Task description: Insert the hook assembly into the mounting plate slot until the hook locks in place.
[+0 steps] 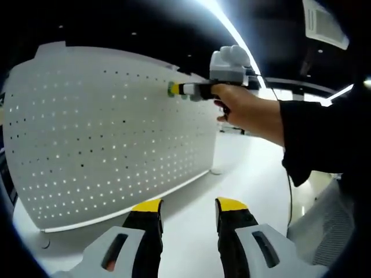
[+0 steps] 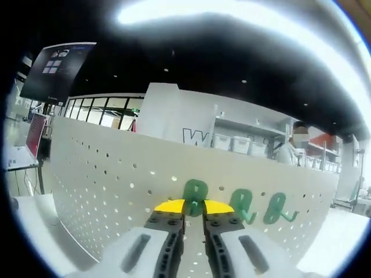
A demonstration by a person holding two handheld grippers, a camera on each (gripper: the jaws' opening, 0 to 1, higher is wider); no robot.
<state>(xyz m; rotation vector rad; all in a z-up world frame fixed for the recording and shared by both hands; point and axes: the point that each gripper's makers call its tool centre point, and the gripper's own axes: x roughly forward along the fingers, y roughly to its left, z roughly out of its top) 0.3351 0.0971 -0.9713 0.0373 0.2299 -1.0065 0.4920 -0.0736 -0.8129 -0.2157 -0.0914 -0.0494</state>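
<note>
White table [image 1: 243, 174], upright pegboard [image 1: 110, 133]

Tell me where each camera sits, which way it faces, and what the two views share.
Left gripper view: rides the left claw, held back and open, facing the white perforated mounting plate at an angle; the person's hand and dark sleeve reach in with the right claw.
Right gripper view: rides the right claw, close against the plate, nearly closed on a green plastic hook; two more green hooks hang beside it.
Shared: the plate and the right claw at the hook.
</note>
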